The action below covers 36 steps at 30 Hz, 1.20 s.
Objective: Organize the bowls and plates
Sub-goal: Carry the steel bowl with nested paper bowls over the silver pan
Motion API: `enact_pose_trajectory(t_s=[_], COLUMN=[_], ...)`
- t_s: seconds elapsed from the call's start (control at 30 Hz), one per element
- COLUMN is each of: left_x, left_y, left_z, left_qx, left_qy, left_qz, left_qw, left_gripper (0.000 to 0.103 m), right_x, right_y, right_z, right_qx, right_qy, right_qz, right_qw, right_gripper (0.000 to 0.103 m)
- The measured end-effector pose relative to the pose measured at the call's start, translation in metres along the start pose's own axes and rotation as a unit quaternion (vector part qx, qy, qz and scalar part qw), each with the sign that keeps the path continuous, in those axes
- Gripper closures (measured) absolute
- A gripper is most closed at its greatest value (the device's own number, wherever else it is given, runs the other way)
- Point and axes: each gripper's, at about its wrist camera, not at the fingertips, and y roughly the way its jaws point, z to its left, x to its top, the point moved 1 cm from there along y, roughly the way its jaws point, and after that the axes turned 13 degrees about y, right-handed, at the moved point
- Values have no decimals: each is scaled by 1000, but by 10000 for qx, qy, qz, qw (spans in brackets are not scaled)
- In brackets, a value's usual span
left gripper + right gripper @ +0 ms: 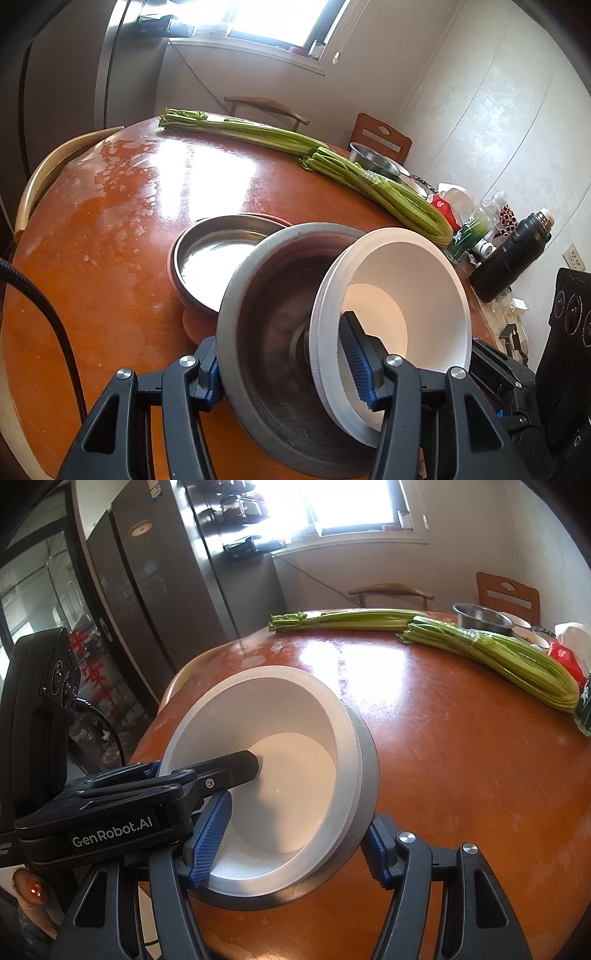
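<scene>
A white bowl (402, 280) is nested in a grey metal bowl (273, 295), and the pair hangs tilted above the round wooden table (110, 266). My left gripper (282, 360) is shut on both rims, one pad outside the grey bowl and one inside the white one. From the other side my right gripper (295, 842) is shut on the same white bowl (288, 760) and grey bowl (365, 771). The left gripper's finger (236, 766) reaches into the white bowl. A steel plate (218, 254) lies on a pink plate (192, 325) behind them.
Two celery bunches (369, 184) lie across the far side of the table. A steel bowl (373, 162), a red packet, a bottle and a black flask (513, 251) crowd the far right edge. Chairs (380, 136) ring the table, with a fridge (177, 590) at the left.
</scene>
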Motion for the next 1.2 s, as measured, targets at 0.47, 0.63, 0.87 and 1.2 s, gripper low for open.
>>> enact_pose_trajectory(t_s=[0.47, 0.63, 0.87, 1.2], left_x=[38, 50, 58, 52], left_y=[-16, -18, -5, 33], left_z=[22, 30, 44, 62], left_qx=[62, 164, 162, 15], left_qy=[52, 73, 6, -151], left_qz=[-294, -328, -261, 19], left_qw=[9995, 9993, 9995, 9999], left_gripper=[48, 48, 48, 48], right_x=[36, 48, 54, 54], right_y=[7, 13, 30, 61], right_z=[26, 33, 35, 24], right_qx=[163, 301, 226, 17], right_qy=[-282, -262, -280, -192], right_qz=[-231, -267, -189, 50], right_qw=[9992, 9988, 9992, 9998], right_gripper=[35, 35, 35, 35])
